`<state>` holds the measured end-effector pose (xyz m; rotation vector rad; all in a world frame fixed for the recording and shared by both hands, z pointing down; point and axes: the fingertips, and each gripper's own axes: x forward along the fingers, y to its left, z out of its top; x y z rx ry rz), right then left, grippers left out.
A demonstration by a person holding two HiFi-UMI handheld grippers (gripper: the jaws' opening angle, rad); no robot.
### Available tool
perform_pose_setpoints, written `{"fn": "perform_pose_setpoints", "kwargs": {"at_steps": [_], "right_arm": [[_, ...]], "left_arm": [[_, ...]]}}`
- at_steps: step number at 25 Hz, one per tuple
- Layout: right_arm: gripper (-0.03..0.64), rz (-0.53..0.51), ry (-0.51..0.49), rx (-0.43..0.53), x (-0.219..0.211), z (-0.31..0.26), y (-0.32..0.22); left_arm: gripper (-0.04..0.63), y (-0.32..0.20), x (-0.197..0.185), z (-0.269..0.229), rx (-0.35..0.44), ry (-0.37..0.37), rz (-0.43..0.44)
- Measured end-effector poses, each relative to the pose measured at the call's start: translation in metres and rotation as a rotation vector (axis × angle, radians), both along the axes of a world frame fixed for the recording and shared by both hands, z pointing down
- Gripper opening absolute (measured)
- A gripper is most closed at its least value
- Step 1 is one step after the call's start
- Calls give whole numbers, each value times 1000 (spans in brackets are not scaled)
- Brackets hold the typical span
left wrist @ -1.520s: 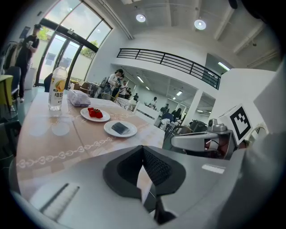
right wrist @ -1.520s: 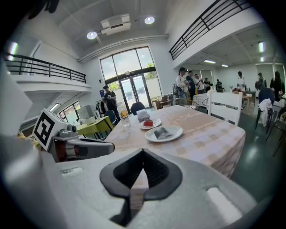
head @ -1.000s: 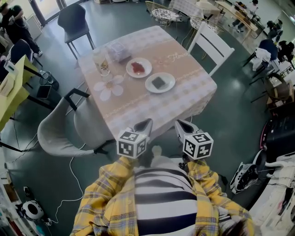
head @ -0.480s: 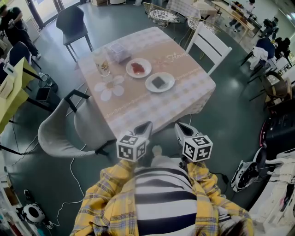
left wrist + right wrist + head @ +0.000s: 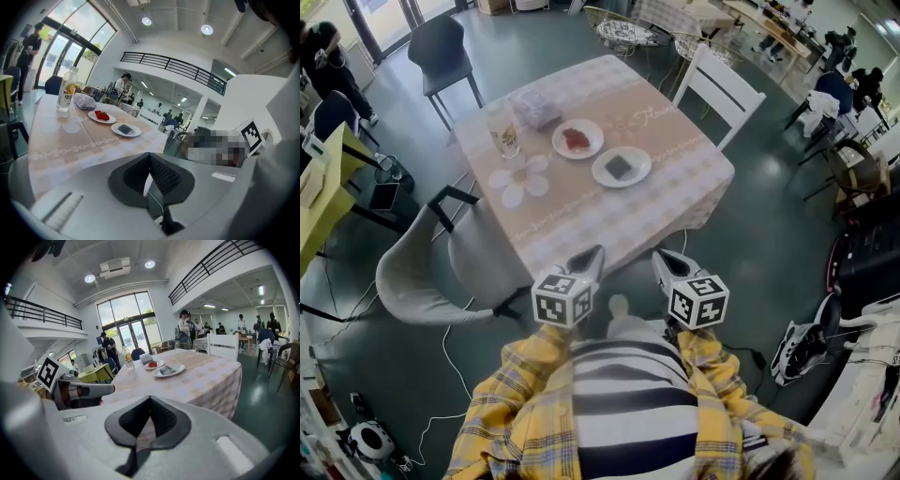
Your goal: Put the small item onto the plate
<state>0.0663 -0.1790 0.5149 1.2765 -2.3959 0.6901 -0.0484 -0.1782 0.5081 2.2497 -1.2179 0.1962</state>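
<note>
Two white plates stand on the checked tablecloth. One plate [image 5: 577, 139] [image 5: 101, 117] [image 5: 153, 365] carries a small red item [image 5: 577, 139]; the other plate [image 5: 622, 167] [image 5: 126, 131] [image 5: 168, 371] carries a flat dark item [image 5: 620, 167]. My left gripper [image 5: 591, 255] [image 5: 150, 155] and right gripper [image 5: 662, 260] [image 5: 150, 398] are held side by side close to the person's chest, short of the table's near edge. Both have their jaws shut with nothing between them.
A drink bottle [image 5: 502, 129] [image 5: 66, 90], a wrapped pack [image 5: 535, 105] and a flower-shaped mat [image 5: 517, 178] sit on the table's left part. A grey armchair [image 5: 422, 272] stands at the left, a white chair [image 5: 722, 89] at the far right. People stand in the background.
The table has slid slightly up and left in the head view. Both grippers stay shut near the body, a little lower in the picture.
</note>
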Motion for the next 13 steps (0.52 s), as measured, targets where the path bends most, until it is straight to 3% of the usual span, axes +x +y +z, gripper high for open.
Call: {"fn": "perform_pose_setpoints", "kwargs": {"at_steps": [13], "right_arm": [[-3, 20, 0, 5, 4, 3, -13]], "left_arm": [[-2, -16, 3, 1, 6, 5, 9]]}}
